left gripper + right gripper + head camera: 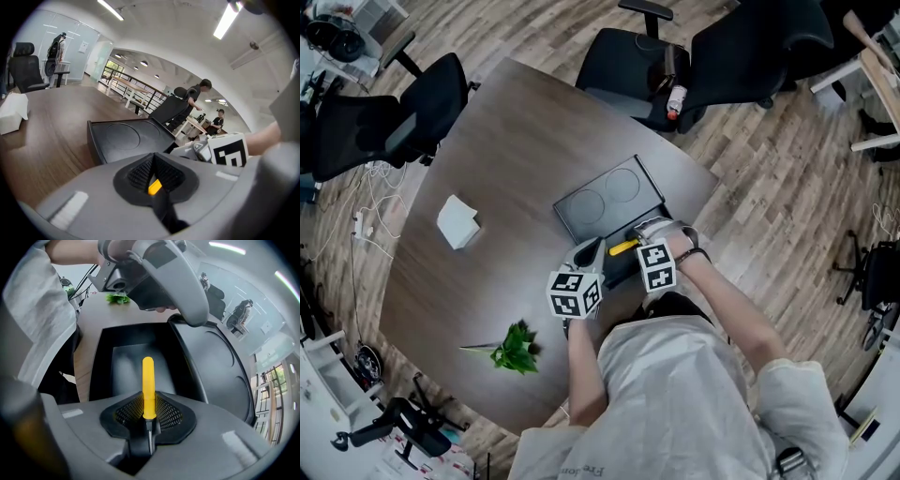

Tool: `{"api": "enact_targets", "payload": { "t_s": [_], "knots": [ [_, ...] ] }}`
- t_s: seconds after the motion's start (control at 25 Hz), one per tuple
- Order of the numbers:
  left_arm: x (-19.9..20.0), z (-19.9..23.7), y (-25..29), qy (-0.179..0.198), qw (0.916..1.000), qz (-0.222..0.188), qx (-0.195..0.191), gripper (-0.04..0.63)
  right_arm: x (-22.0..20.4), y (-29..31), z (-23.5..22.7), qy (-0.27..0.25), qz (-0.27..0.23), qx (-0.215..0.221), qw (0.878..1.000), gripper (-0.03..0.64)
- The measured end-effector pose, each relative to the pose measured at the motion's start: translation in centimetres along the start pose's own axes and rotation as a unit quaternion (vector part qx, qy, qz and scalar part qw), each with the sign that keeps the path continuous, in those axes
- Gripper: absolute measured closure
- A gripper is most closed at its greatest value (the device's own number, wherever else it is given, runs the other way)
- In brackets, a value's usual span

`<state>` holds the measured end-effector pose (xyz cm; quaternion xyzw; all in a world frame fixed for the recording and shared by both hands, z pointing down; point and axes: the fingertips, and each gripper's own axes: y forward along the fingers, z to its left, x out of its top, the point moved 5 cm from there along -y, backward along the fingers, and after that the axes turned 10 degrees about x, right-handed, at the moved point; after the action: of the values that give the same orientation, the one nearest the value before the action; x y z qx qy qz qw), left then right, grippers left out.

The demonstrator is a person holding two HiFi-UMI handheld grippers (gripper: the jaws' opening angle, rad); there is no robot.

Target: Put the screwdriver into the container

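Observation:
The yellow-handled screwdriver [147, 385] is clamped in my right gripper [148, 416], its handle sticking out over the open black container [105, 362]. From the head view the screwdriver [623, 247] lies level just above the container box [619, 272], whose lid [605, 202] lies flat open behind it. My right gripper [637, 242] comes in from the right. My left gripper [595, 249] hovers at the box's left edge with its jaws pressed together; in its own view, a sliver of yellow shows in the slit of the left gripper [154, 185], in front of the lid [124, 136].
A white tissue box [457, 221] sits on the dark round table [502, 141] to the left, and a green plant sprig [517, 349] lies near the front edge. Black office chairs [384, 127] stand around the table. People stand far off in the room [199, 96].

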<state>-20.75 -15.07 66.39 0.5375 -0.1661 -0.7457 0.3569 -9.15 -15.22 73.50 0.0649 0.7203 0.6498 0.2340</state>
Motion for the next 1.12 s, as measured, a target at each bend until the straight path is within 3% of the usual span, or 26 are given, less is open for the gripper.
{"api": "enact_targets", "payload": {
  "t_s": [0.4, 1.12],
  "knots": [
    [-1.1, 0.1, -0.7, -0.004, 1.0000, 0.002, 0.005, 0.541, -0.5, 0.0, 0.2, 0.025, -0.009, 0.010, 1.000, 0.540],
    [-0.8, -0.7, -1.6, 0.008, 0.9999, -0.002, 0.011, 0.541, -0.9, -0.6, 0.7, 0.025, -0.009, 0.003, 1.000, 0.540]
  ]
}}
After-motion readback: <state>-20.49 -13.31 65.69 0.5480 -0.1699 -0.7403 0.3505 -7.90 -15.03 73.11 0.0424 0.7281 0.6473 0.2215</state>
